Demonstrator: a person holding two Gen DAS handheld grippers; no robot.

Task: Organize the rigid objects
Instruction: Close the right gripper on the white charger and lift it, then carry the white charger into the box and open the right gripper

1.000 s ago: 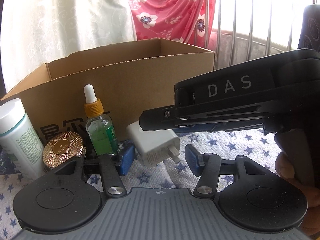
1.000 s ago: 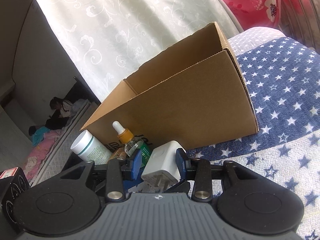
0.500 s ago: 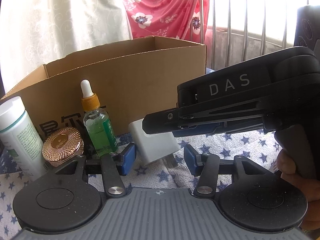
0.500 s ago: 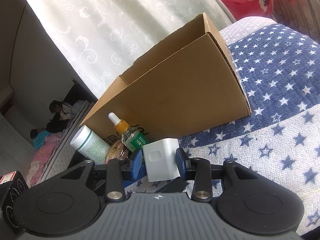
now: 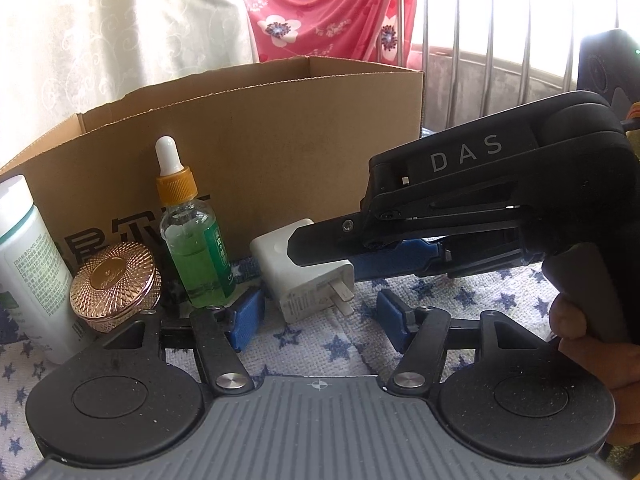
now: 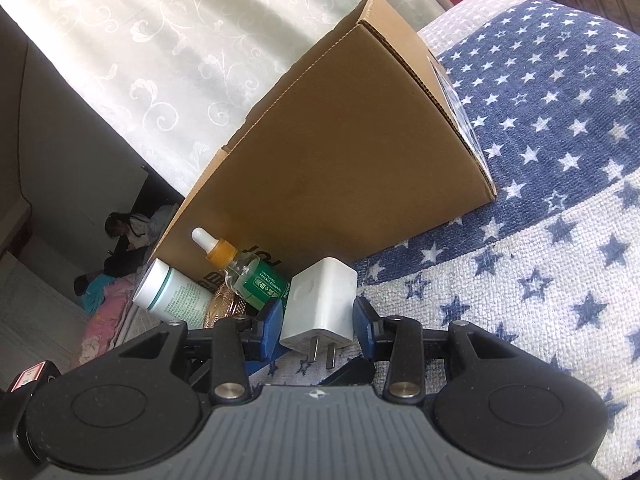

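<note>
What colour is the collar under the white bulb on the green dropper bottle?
Orange-yellow, just under the white rubber bulb of the clear glass dropper bottle of green liquid. It shows best in the left wrist view.

Dropper bottle [image 5: 195,236] just beside charger [image 5: 304,276]

- White tube bottle [image 5: 28,276] — its left side runs off the left wrist picture's edge.
- Cardboard box [image 6: 352,152] — inside hidden behind its wall.
- Gold jar [image 6: 224,308] — mostly covered by the dropper bottle [image 6: 256,276].
</note>
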